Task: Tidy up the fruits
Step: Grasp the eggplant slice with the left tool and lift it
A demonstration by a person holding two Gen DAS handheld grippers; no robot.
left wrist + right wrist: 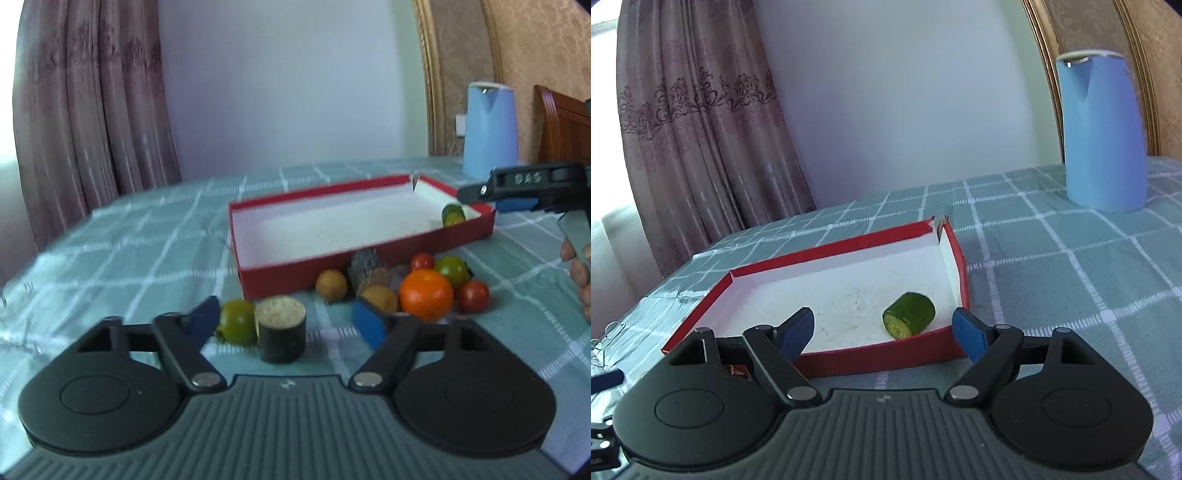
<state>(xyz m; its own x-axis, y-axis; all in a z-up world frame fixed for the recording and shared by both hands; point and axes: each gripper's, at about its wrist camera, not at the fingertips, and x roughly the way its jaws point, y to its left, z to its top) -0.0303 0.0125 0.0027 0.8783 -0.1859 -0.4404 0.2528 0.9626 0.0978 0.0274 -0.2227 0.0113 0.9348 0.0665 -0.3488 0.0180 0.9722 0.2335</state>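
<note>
My left gripper (286, 324) is open low over the checked cloth. A green tomato (236, 322) and a dark cut cylinder (282, 334) stand between its blue pads (369, 325), with a gap on the right side. Beyond lie an orange (426, 293), two red tomatoes (474, 295), another green tomato (451, 270), two brown round fruits (331, 285) and a rough dark piece (365, 266). The red box (288, 273) holds one cucumber piece (453, 215). My right gripper (882, 332) is open at the box's (879, 354) near wall, by the cucumber piece (908, 319).
A blue kettle (1102, 133) stands on the cloth behind and to the right of the box. A wooden chair back (561, 125) and a person's hand (580, 273) show at the right edge. Curtains hang at the left, where the table ends.
</note>
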